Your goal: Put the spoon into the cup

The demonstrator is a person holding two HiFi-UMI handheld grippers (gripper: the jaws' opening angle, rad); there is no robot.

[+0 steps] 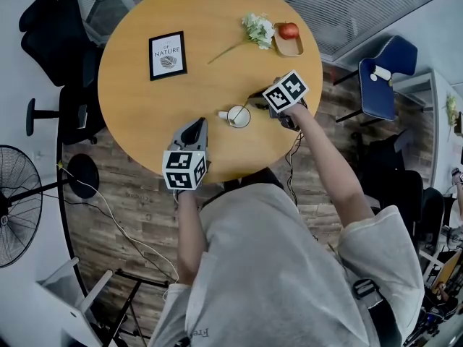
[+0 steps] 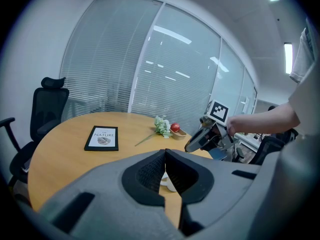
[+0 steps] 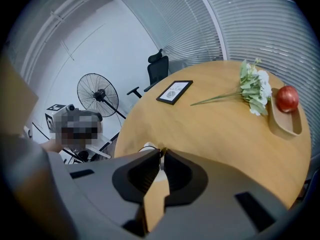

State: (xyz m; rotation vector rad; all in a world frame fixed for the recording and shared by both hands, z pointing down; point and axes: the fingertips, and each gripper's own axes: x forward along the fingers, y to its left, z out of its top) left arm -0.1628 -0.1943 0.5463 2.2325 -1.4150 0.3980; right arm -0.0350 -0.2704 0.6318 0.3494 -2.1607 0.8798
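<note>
Right hand-held gripper [image 1: 254, 100] pinches the spoon [image 1: 245, 108] leaning in the cup [image 1: 238, 123] — left hand-held gripper [image 1: 197, 125] closed, empty.

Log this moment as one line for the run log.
step: spoon into cup | right tool: shut on spoon, spoon end at cup | left tool: shut, empty, near cup
</note>
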